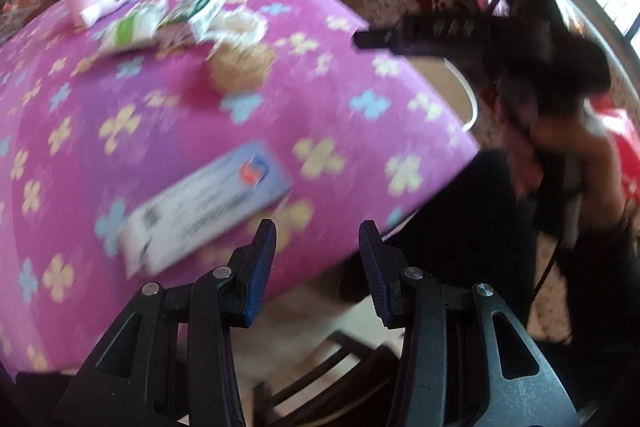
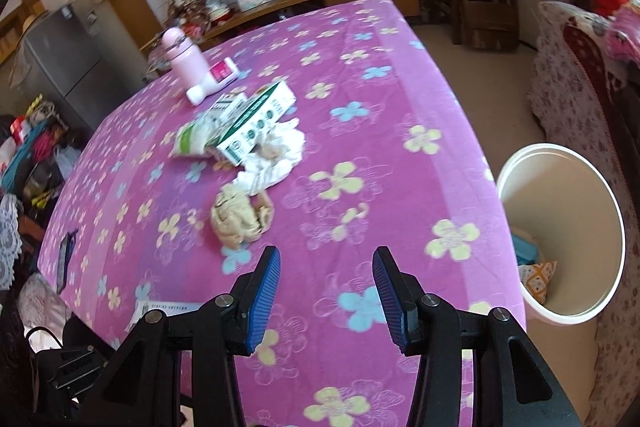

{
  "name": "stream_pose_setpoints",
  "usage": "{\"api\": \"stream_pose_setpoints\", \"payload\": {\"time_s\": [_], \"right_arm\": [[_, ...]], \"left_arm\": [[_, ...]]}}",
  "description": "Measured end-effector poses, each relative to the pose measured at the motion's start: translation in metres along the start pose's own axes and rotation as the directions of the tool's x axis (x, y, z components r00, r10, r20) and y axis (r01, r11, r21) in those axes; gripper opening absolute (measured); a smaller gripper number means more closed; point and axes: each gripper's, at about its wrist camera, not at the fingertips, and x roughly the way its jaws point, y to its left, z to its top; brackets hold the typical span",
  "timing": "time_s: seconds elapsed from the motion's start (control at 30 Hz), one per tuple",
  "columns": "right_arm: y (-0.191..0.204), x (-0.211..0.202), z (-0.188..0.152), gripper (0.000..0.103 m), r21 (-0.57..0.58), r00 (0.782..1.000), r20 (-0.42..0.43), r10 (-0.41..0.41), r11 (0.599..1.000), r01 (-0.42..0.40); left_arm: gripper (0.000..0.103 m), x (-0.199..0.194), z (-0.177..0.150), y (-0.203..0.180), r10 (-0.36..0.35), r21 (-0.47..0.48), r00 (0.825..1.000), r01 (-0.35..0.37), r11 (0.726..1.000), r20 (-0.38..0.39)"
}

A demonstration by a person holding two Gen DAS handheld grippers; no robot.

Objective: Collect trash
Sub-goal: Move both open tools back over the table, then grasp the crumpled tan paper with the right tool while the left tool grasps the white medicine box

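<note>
The right gripper [image 2: 326,293] hangs low over the near part of the pink flower-printed tablecloth [image 2: 360,115], its blue ribbed fingers [image 2: 262,297] apart and holding nothing, probably lined up for the litter straight ahead. The left gripper [image 1: 318,269] sits at the table's near corner, fingers likewise spread and empty; its view is blurred. Just beyond its fingertips lies a flat white and blue printed card box [image 1: 208,205], close to the cloth's edge.

Beside the table on the right stands a round white waste bin [image 2: 600,227] with a few scraps at its bottom, likely set there so that pieces can be dropped in over the edge.

Further in, a crumpled beige paper wad [image 2: 240,213] lies nearest the right gripper, touching a crushed white tissue [image 2: 280,155]. Behind these a green and white carton [image 2: 256,125] leans on a soft green and white packet [image 2: 192,141]. At the far side a white bottle with a magenta label [image 2: 214,81] lies beside an upright pale pink flask [image 2: 182,59].
</note>
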Motion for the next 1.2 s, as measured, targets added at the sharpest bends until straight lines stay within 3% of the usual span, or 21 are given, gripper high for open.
{"api": "stream_pose_setpoints", "payload": {"time_s": [0.1,0.23,0.43,0.53,0.57,0.77,0.87,1.07,1.2], "right_arm": [[0.005,0.002,0.001,0.046,-0.008,1.000,-0.001,0.008,1.000,-0.008],[0.009,0.015,0.003,0.046,0.000,1.000,-0.023,0.017,1.000,-0.017],[0.026,0.032,0.005,0.046,0.000,0.997,-0.058,0.060,0.998,-0.060],[0.037,0.041,0.010,0.060,0.006,0.994,-0.055,0.090,0.996,-0.090],[0.039,0.045,0.012,0.065,0.016,0.994,-0.050,0.100,0.995,-0.099],[0.056,0.084,0.024,0.065,0.022,0.988,-0.101,0.120,0.993,-0.119],[0.059,0.102,0.023,0.032,0.005,0.984,-0.129,0.127,0.992,-0.128],[0.048,0.070,0.019,0.027,-0.057,0.993,-0.030,0.112,0.992,-0.114],[0.028,0.046,0.019,0.027,-0.044,0.995,0.011,0.095,0.995,-0.095]], "left_arm": [[0.041,0.001,-0.017,0.025,0.055,-0.037,0.997,-0.057,0.998,-0.046],[0.041,0.008,-0.022,0.065,0.115,-0.156,0.990,-0.127,0.980,-0.083],[0.041,0.018,0.005,0.105,0.177,-0.250,0.984,-0.178,0.952,-0.025],[0.041,0.026,0.028,0.124,0.197,-0.283,0.980,-0.188,0.941,0.003],[0.041,0.027,0.033,0.129,0.194,-0.300,0.981,-0.181,0.937,0.013],[0.044,0.006,0.041,0.150,0.089,-0.406,0.993,-0.053,0.912,0.072],[0.058,-0.002,0.036,0.141,0.052,-0.430,0.995,-0.010,0.903,0.085],[0.061,0.006,0.039,0.117,0.042,-0.470,0.995,0.005,0.883,0.088],[0.063,0.025,0.046,0.102,0.101,-0.524,0.992,-0.047,0.850,0.075]]}}
